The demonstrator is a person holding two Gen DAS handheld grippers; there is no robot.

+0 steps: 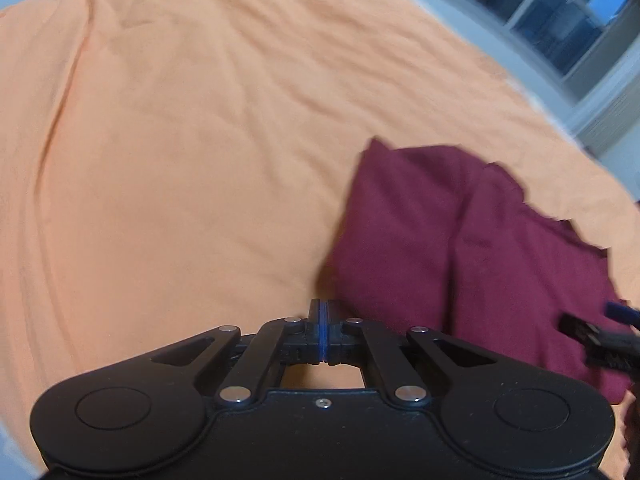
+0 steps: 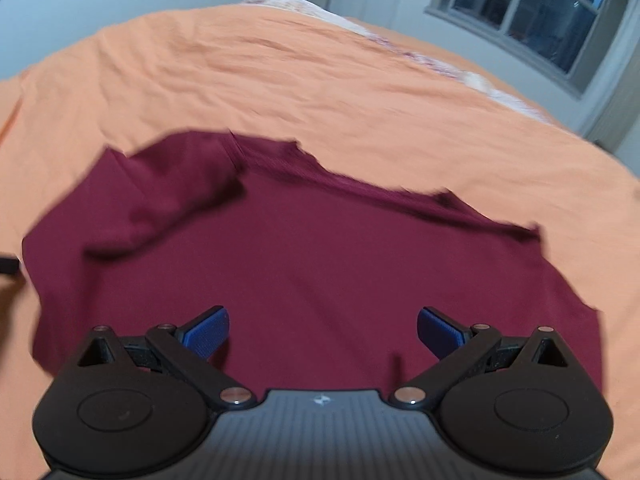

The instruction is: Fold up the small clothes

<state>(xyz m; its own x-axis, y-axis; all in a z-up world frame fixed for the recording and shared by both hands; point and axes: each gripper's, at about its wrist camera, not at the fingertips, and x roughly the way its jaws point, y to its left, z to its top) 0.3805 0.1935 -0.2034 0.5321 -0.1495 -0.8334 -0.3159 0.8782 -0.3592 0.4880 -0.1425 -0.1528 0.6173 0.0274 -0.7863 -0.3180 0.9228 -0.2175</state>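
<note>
A maroon garment [image 2: 320, 256] lies spread on the orange bedsheet [image 2: 280, 80], with one part folded over at its left. My right gripper [image 2: 323, 332] hovers over its near part, open, blue pads wide apart and nothing between them. In the left wrist view the same maroon garment [image 1: 460, 248] lies to the right. My left gripper [image 1: 323, 312] is shut with its pads pressed together, just left of the garment's near corner, over the orange bedsheet [image 1: 180, 160]. I see no cloth between its pads. The right gripper's fingers [image 1: 600, 336] show at the right edge.
The orange sheet covers the whole bed, wrinkled, with wide bare area left of and beyond the garment. A window [image 2: 532, 8] and pale walls stand behind. A patterned cover [image 2: 440, 64] peeks out along the bed's far right edge.
</note>
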